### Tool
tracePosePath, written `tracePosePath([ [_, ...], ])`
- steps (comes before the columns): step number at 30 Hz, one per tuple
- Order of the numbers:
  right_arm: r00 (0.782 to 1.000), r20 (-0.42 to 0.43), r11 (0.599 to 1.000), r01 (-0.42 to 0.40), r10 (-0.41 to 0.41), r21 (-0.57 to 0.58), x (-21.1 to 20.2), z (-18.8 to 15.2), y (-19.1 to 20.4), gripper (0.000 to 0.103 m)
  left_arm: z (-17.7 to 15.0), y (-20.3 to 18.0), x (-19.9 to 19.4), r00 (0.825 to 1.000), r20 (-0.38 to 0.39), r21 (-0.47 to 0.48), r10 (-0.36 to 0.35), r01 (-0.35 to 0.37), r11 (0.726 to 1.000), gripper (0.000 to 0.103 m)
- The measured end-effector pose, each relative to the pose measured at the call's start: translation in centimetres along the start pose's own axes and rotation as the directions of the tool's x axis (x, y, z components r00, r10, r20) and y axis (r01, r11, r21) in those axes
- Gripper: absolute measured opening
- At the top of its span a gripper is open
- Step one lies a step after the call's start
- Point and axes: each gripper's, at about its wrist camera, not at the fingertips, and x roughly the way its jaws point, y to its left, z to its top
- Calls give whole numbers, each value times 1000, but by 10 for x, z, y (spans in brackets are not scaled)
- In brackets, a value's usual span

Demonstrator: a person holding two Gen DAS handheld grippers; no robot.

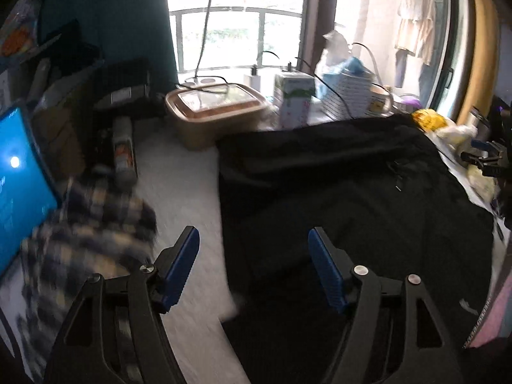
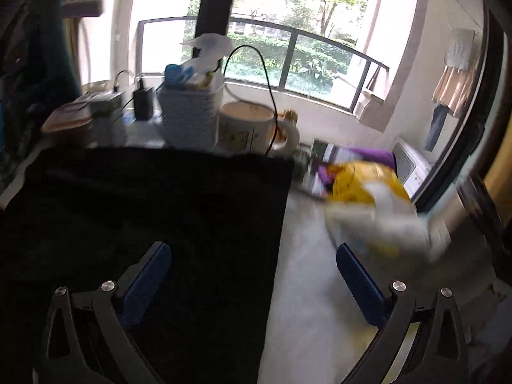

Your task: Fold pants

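Black pants (image 1: 352,198) lie spread flat on a white table (image 1: 182,198). My left gripper (image 1: 254,240) is open and empty above the pants' left edge, one blue pad over the table and one over the cloth. In the right wrist view the pants (image 2: 144,208) fill the left half. My right gripper (image 2: 254,256) is open and empty, straddling the pants' right edge, with its left pad over the cloth and its right pad over the bare table (image 2: 304,272).
A plaid cloth (image 1: 89,240) and a blue screen (image 1: 19,185) lie at the left. A brown lidded box (image 1: 217,108), a carton (image 1: 292,99) and a white basket (image 2: 188,115) stand behind the pants. A mug (image 2: 246,124) and a yellow bag (image 2: 364,182) are at the right.
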Motion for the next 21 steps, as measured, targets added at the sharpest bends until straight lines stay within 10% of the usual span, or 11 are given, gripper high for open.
tracePosePath([
  [21, 977, -120, 981, 164, -176, -100, -84, -158, 15, 103, -105, -23, -63, 996, -40, -32, -77, 75, 997, 71],
])
